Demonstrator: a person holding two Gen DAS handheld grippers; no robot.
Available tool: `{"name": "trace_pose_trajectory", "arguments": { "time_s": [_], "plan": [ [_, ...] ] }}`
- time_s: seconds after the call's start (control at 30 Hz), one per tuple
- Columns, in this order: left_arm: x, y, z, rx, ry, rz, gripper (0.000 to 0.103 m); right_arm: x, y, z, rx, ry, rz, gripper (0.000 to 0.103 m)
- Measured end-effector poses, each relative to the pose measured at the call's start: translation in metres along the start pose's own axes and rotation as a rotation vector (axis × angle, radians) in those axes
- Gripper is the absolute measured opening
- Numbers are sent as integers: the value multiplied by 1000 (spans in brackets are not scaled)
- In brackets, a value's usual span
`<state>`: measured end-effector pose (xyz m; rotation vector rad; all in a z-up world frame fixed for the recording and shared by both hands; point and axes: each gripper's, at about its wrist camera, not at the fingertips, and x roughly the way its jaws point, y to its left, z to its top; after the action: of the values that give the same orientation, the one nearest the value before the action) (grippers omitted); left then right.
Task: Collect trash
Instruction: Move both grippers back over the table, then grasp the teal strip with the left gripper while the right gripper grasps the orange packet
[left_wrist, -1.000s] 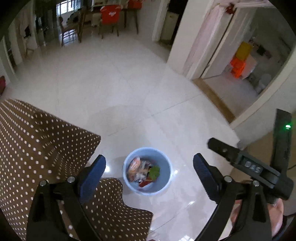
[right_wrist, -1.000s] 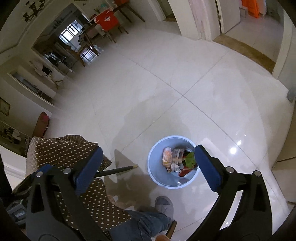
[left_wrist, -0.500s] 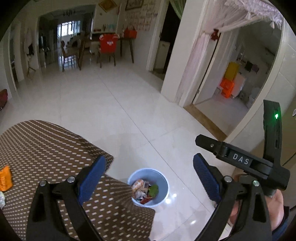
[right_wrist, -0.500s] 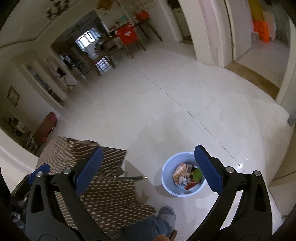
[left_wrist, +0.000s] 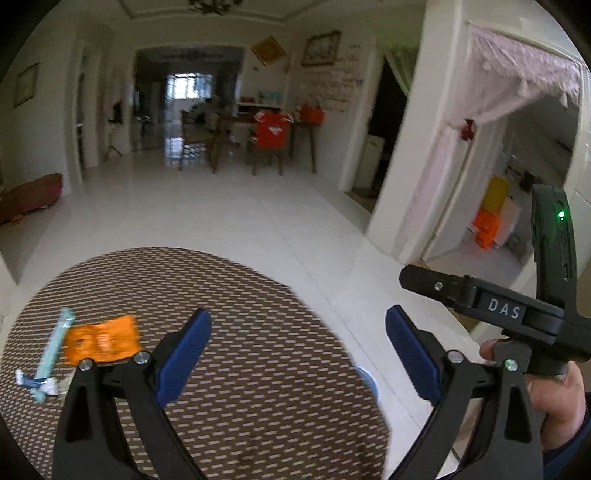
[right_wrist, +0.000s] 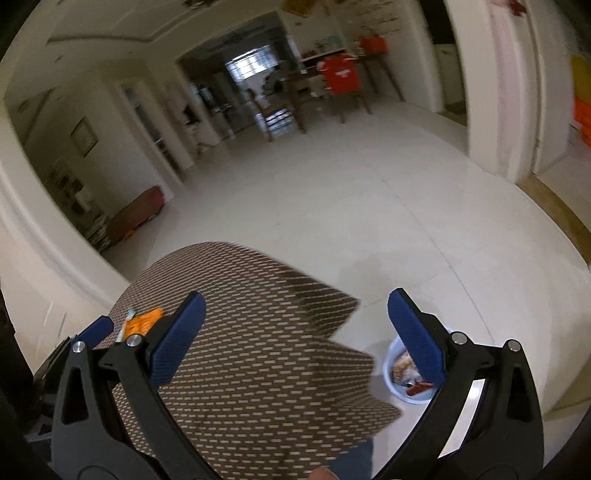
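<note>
An orange wrapper (left_wrist: 101, 341) and a light blue stick wrapper (left_wrist: 51, 350) lie on the brown dotted tablecloth (left_wrist: 258, 369), left of my left gripper (left_wrist: 295, 354), which is open and empty above the cloth. The orange wrapper also shows in the right wrist view (right_wrist: 142, 323). My right gripper (right_wrist: 295, 339) is open and empty above the table. A light blue bin (right_wrist: 400, 376) with trash in it stands on the floor right of the table, partly hidden by my right finger. Only its rim (left_wrist: 367, 380) shows in the left wrist view.
White tiled floor (left_wrist: 240, 221) stretches ahead to a dining table and chairs (left_wrist: 269, 136). A doorway with a pink curtain (left_wrist: 498, 122) is on the right. My right gripper's body (left_wrist: 517, 314) shows in the left wrist view.
Both grippers have swung up from looking down at the bin to facing over the table. The wrappers came into view at the left; the bin slid low and mostly out of sight.
</note>
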<state>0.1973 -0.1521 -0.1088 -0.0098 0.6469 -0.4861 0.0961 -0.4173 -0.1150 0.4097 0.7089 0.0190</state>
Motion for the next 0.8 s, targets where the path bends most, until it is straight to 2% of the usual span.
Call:
{"name": "trace_pose_trajectory", "arguments": {
  "time_s": [0.03, 0.07, 0.1, 0.27, 0.53, 0.7, 0.8],
  "plan": [
    [-8, 13, -2, -6, -12, 22, 93, 0, 0, 0, 0, 0, 0, 97],
    [-14, 22, -3, -13, -18, 38, 93, 6, 21, -2, -35, 14, 22, 97],
    [-19, 32, -5, -22, -24, 54, 93, 6, 21, -2, -35, 14, 22, 97],
    [-45, 96, -24, -87, -33, 118, 93, 28, 77, -13, -123, 59, 66, 97],
    [-69, 196, -57, -193, -13, 253, 93, 72, 153, -39, -254, 138, 113, 97],
    [-57, 246, -73, -195, 62, 334, 93, 108, 201, -60, -334, 190, 131, 97],
    [-38, 275, -80, -167, 137, 360, 93, 134, 224, -70, -372, 228, 136, 97]
  ]
}}
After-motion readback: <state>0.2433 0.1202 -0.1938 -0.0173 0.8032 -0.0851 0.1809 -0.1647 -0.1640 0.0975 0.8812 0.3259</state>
